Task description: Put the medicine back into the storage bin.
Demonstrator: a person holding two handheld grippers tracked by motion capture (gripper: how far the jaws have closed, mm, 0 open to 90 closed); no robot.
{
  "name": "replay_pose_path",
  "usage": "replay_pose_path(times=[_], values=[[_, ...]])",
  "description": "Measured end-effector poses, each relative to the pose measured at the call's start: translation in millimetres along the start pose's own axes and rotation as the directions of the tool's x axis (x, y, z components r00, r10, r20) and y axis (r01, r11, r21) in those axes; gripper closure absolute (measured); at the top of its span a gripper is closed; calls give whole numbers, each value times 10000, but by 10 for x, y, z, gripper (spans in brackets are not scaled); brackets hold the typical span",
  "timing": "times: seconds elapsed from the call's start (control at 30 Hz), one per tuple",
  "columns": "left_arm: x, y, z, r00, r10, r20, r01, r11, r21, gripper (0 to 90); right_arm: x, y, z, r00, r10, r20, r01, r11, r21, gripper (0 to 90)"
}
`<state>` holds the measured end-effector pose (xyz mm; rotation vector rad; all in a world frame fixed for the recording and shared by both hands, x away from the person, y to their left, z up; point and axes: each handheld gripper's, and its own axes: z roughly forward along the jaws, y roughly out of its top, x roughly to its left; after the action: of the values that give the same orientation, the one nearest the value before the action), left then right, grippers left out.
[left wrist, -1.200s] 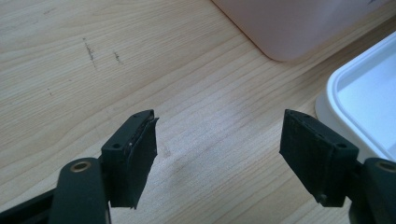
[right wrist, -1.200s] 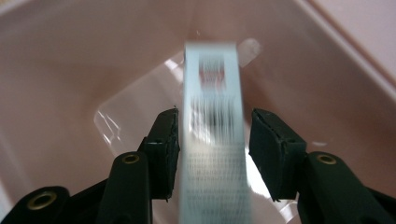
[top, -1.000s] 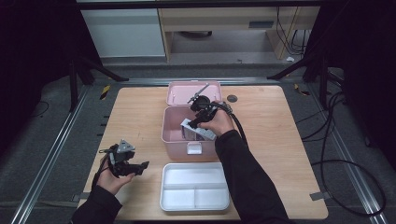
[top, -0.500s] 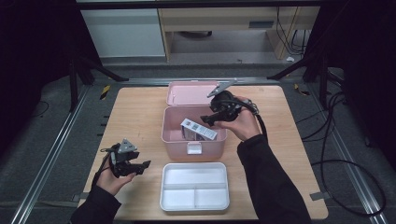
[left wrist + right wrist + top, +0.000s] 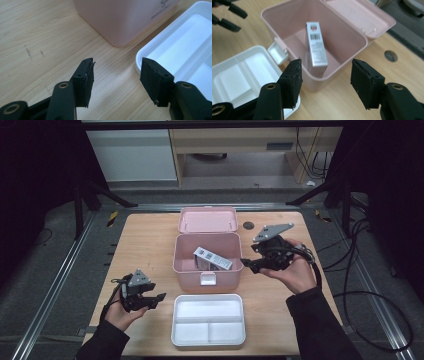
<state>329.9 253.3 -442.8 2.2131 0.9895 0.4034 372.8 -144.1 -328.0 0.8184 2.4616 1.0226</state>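
Ahead of the right tongs (image 5: 325,83) and a little below them, the silver carton (image 5: 315,47) now lies loose inside the pink box (image 5: 352,47), tilted with its barcode end up against the box's inner wall. A second ago the right tongs were down in the box beside this carton; they have since let it go and drawn back to the box's right side, where they hang above the worktop (image 5: 145,245) with jaws wide apart and nothing between them. That reads as a finished placement: the carton is delivered and the right hand is free for whatever follows, perhaps the hinged lid (image 5: 208,219), which lies flat open beyond the box on the far side from both tongs.

The left tongs (image 5: 152,299) have kept their place near the front left of the worktop, jaws spread and empty. Just ahead of them sits a corner of the pink box, and off their right jaw the rim of the white divided tray (image 5: 147,46), whose compartments hold nothing, so the box alone has been filled
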Motion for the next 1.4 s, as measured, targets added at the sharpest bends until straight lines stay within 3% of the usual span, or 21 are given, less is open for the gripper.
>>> replay_pose_path(times=[0.17, 0.33, 0.63, 0.83, 0.93, 0.97, 1.07, 1.3, 1.37, 1.4], values=[[-51, 18, 0, 9988, 323, 379, -327, 9994, 83, 483, 40, -276, 30, 9998, 118, -142, -115, 9998, 151, 446], [-157, 50, 18, 9942, 779, 747, -810, 9959, 390, 505, 105, -499, 103, 9994, -187, -297, 200, 9988, 442, 456], [-349, 98, 67, 9775, 1483, 1499, -1601, 9846, 696, 552, 274, -736, 298, 9915, -818, -1014, 931, 9893, 1120, 476], [-481, 104, 134, 9513, 2224, 2134, -2456, 9653, 889, 580, 377, -853, 473, 9815, -1072, -1584, 1329, 9779, 1613, 494], [-540, 102, 179, 9377, 2566, 2341, -2886, 9506, 1140, 590, 452, -909, 569, 9715, -1314, -1973, 1695, 9670, 1904, 512], [-540, 102, 179, 9377, 2566, 2341, -2886, 9506, 1140, 596, 474, -921, 595, 9683, -1380, -2081, 1801, 9633, 1991, 524], [-593, 88, 256, 9227, 2886, 2557, -3321, 9318, 1467, 613, 527, -932, 652, 9589, -1524, -2394, 2032, 9576, 2043, 549], [-634, 83, 387, 9037, 3214, 2828, -3798, 9067, 1833, 644, 654, -945, 788, 9378, -1659, -3049, 2418, 9425, 2308, 592], [-635, 82, 422, 8997, 3257, 2907, -3884, 9012, 1923, 660, 699, -948, 840, 9288, -1832, -3220, 2667, 9339, 2380, 605], [-639, 79, 444, 8957, 3361, 2911, -4002, 8948, 1981, 663, 716, -948, 859, 9242, -1918, -3303, 2792, 9293, 2417, 614]])
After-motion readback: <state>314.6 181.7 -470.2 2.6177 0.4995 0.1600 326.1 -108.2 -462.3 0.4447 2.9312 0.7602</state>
